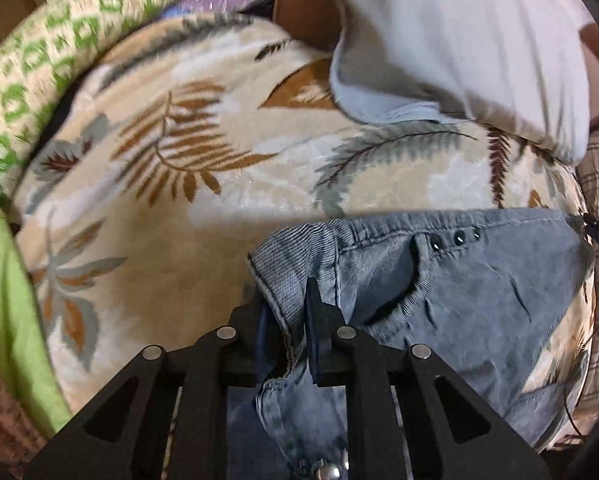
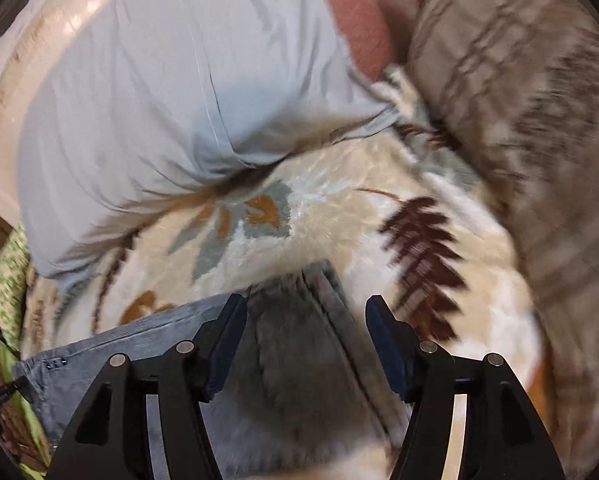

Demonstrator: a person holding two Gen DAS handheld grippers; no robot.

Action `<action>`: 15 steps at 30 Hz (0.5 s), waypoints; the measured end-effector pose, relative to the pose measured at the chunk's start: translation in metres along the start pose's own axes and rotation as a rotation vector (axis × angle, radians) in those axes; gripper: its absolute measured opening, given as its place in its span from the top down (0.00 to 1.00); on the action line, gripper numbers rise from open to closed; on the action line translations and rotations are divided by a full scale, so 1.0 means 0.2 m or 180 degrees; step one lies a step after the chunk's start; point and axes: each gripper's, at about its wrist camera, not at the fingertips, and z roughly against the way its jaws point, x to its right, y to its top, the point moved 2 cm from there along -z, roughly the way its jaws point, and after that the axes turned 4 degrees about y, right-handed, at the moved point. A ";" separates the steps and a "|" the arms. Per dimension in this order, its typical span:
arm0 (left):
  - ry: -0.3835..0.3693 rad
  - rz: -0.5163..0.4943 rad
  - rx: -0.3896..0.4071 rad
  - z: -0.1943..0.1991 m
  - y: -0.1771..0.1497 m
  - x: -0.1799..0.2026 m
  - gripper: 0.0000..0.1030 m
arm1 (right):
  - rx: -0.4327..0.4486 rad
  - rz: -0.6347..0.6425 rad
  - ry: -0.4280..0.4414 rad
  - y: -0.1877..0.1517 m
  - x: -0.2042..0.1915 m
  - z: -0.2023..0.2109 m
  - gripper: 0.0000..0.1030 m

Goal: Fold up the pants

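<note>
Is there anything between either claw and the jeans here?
Nothing visible. The left claw is already shut on a bunched edge of the jeans. The right claw is open, with the denim lying directly between its fingers on the leaf-print blanket. The pale pillow lies beyond, clear of both.

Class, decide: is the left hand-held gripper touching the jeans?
Touching. The left wrist view shows the left hand-held gripper shut on a fold of the jeans, denim pinched between its fingers.
</note>
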 end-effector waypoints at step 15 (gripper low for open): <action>-0.0079 0.0060 0.0296 0.21 -0.07 0.02 0.89 | 0.0332 0.0711 -0.0221 -0.12 -0.24 0.32 0.90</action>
